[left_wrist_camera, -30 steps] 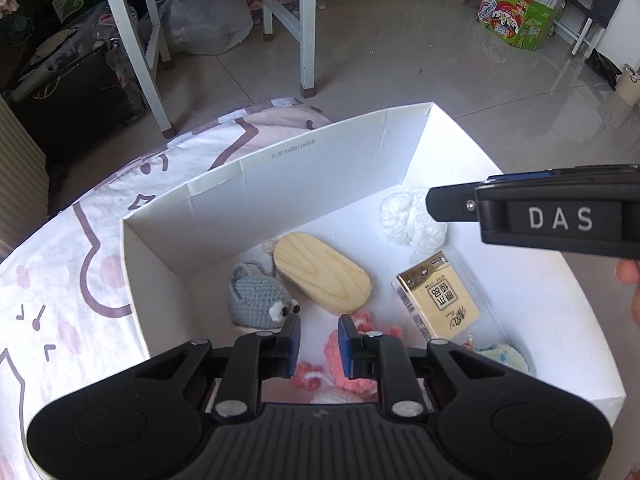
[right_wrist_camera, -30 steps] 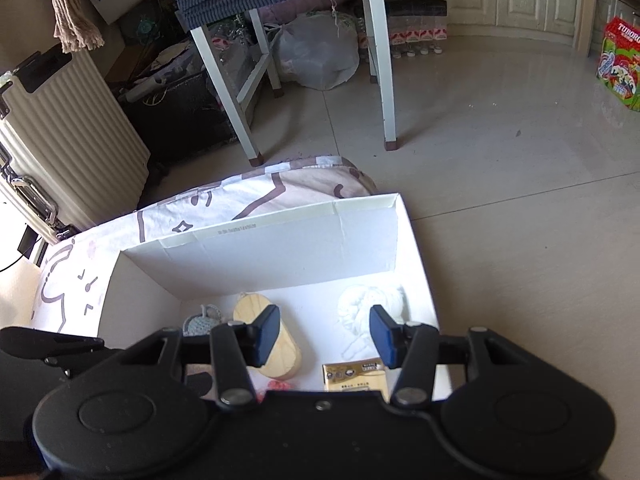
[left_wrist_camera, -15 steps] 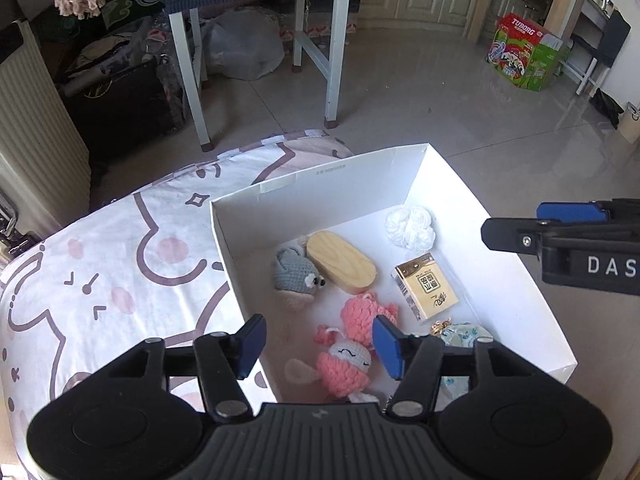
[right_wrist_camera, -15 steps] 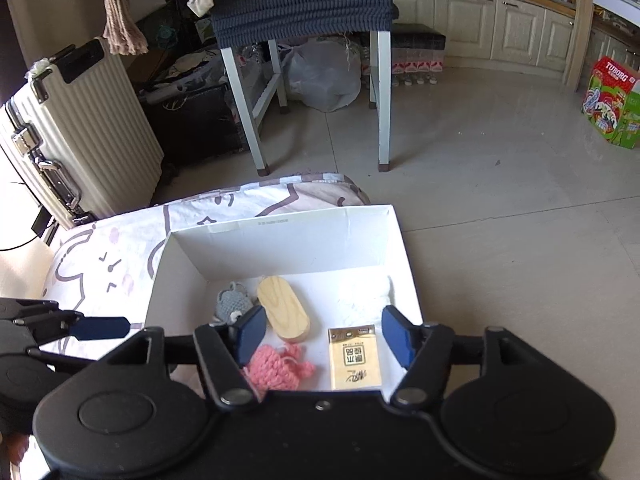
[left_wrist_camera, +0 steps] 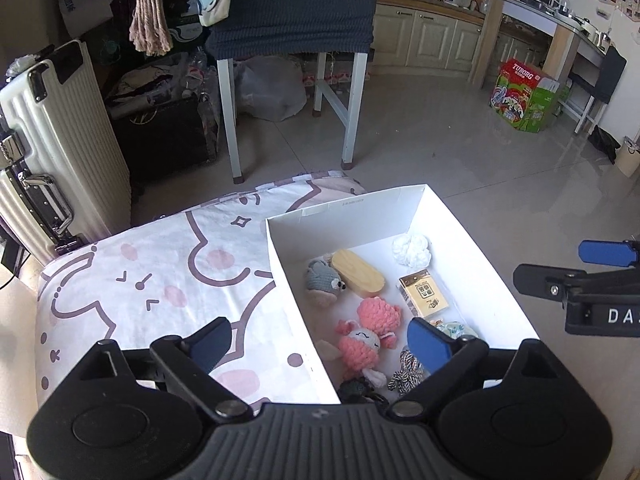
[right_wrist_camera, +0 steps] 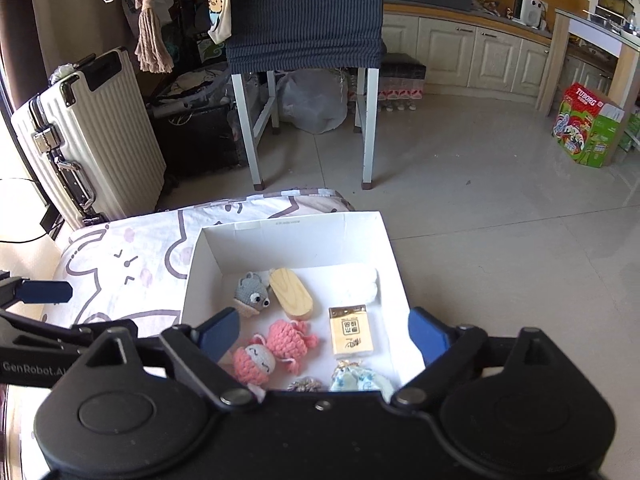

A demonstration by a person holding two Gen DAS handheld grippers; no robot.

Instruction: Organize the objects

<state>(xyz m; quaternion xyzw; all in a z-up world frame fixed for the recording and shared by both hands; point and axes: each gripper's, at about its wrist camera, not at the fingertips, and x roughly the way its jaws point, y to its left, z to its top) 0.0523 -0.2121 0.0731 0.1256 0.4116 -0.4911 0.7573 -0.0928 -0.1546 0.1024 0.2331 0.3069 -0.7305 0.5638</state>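
Grey glossy tiled floor point(right_wrist_camera: 500, 216) lit by daylight. White-legged chair point(right_wrist_camera: 308, 40) draped in dark blue fabric — cream ribbed suitcase point(right_wrist_camera: 92, 136) stood to its left. Cream cabinets point(right_wrist_camera: 472, 60) seen along far wall; Tuborg carton point(right_wrist_camera: 588, 132) set on floor at right.

In the left wrist view the left tool point(left_wrist_camera: 318, 342) hangs above the near end of a white box point(left_wrist_camera: 476, 248), its blue-padded fingers point(left_wrist_camera: 428, 346) spread wide with nothing between them. The box sits on a cartoon-print sheet point(left_wrist_camera: 160, 272). Inside lie a grey crochet mouse point(left_wrist_camera: 323, 280) touching a wooden oval block point(left_wrist_camera: 357, 278), a white fluffy ball point(left_wrist_camera: 412, 250), a gold carton point(left_wrist_camera: 424, 294) and a pink crochet doll point(left_wrist_camera: 368, 334). The right tool point(left_wrist_camera: 580, 276) enters from the right edge beside the box.
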